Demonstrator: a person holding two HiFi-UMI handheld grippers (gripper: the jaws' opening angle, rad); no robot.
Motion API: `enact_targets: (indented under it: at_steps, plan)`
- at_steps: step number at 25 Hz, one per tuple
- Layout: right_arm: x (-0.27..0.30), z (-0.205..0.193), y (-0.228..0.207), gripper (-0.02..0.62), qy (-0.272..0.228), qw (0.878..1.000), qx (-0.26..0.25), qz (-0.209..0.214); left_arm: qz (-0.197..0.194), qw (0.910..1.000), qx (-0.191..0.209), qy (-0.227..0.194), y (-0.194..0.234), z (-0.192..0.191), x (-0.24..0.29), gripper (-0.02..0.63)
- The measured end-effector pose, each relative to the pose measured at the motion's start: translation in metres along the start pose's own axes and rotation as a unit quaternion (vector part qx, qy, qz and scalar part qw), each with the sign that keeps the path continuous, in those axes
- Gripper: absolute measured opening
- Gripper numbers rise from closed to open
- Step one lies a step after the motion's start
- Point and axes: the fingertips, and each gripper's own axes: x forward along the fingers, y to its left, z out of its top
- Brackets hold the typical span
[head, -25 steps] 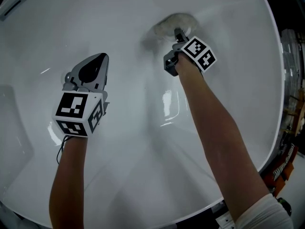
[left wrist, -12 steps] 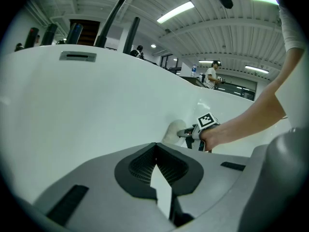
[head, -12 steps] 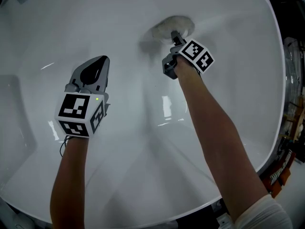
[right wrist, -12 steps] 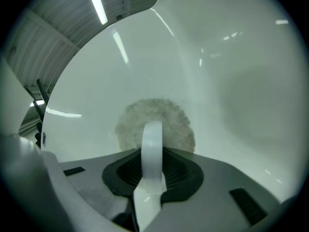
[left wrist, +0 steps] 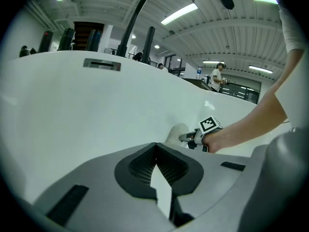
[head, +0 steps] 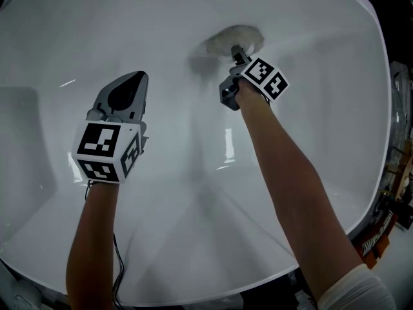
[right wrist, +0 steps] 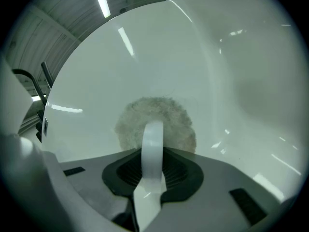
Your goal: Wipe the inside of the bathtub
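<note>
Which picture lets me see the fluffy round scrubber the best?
The right gripper view: the scrubber fills the middle, round and fuzzy, its white handle in the right gripper. The head view shows it partly hidden behind that gripper; the left gripper view shows only a small far-off bit.

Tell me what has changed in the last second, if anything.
Almost nothing. The right gripper stays shut on the white strap of the round pad, pressed to the same spot of the bathtub wall. The left gripper still hovers shut, holding nothing.
</note>
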Motion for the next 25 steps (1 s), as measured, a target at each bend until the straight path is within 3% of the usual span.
enact_targets:
  at_steps: [4, 10, 25]
  plan:
    - [0.007, 0.006, -0.021, 0.081, 0.007, 1.0, 0.001, 0.005, 0.004, 1.0, -0.003, 0.001, -0.014, -0.004, 0.021, 0.006]
    - [0.007, -0.002, 0.001, 0.081, 0.017, 1.0, 0.0, 0.011, 0.009, 0.9999, -0.006, 0.003, -0.004, 0.0, 0.006, 0.006]
    - [0.008, 0.0, 0.004, 0.081, 0.038, 0.999, -0.019, 0.015, 0.019, 0.9998, -0.008, 0.006, -0.004, 0.004, 0.002, 0.006]
